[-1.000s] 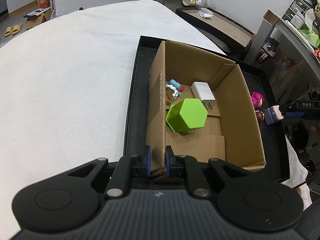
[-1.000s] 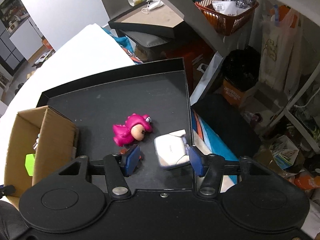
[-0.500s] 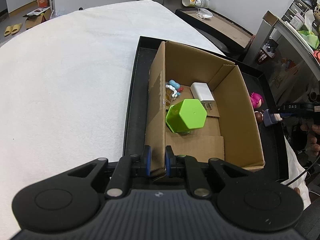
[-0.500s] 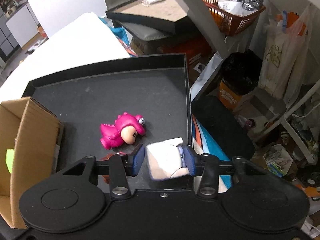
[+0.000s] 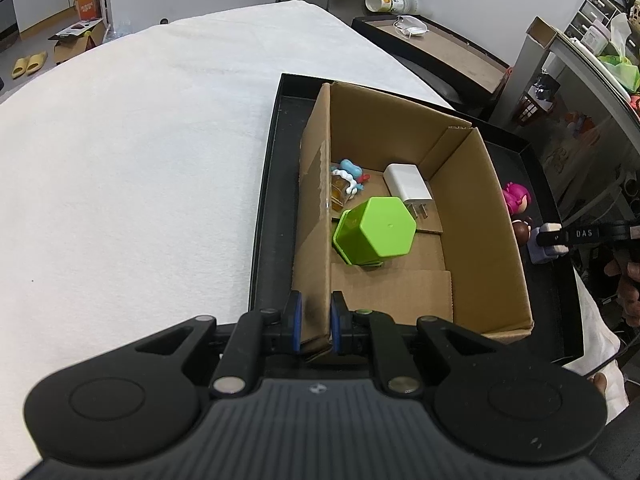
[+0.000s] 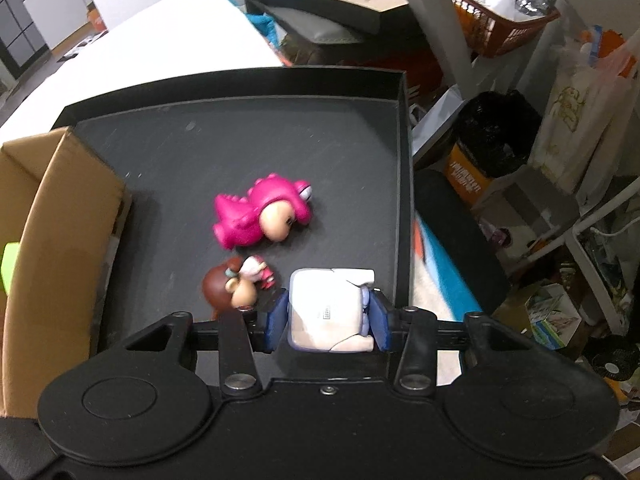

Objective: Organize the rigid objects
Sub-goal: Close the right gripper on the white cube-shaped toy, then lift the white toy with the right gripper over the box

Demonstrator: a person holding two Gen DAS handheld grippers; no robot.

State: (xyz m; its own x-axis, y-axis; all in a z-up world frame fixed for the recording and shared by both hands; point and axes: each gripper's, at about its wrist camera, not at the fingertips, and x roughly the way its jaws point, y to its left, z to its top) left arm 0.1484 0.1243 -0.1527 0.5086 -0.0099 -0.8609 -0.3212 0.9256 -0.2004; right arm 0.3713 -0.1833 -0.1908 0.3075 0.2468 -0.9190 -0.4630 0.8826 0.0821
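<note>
The right gripper (image 6: 327,322) points steeply down over the near right corner of the black tray (image 6: 404,184), and its blue pads, which have just been closing, now press on both sides of a white boxy device (image 6: 326,306) resting on the tray floor. Just left of it lies a small brown-haired figurine (image 6: 234,286), and a little farther off a pink dinosaur toy (image 6: 260,216). The left gripper (image 5: 312,322), also tilted downward, is pinched narrow on the near left wall of the cardboard box (image 5: 480,216), which stands in the same tray. Inside the box sit a green hexagonal container (image 5: 376,230), a white charger (image 5: 408,188) behind it, and a small blue and white toy (image 5: 348,174) at the far left.
</note>
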